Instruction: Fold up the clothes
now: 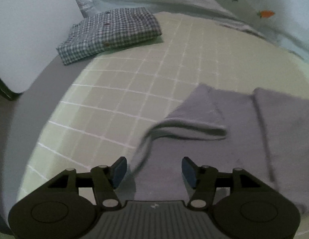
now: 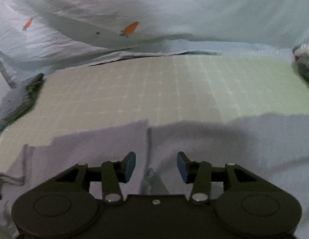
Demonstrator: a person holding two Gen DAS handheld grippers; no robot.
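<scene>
A pale lilac-grey garment (image 1: 230, 143) lies on the green gridded mat (image 1: 134, 83), one flap folded over near its left edge. My left gripper (image 1: 154, 169) hovers above that left edge, jaws apart, nothing between the blue pads. In the right wrist view the same garment (image 2: 194, 139) spreads across the near part of the mat (image 2: 154, 87), a seam running down its middle. My right gripper (image 2: 156, 165) is open over that seam and holds nothing.
A folded checked shirt (image 1: 112, 33) rests at the mat's far left corner, also seen as a grey bundle (image 2: 19, 99). A pale sheet with orange carrot prints (image 2: 130, 28) is bunched along the far side. A white board (image 1: 25, 35) stands left. Some crumpled white stuff (image 2: 306, 55) sits far right.
</scene>
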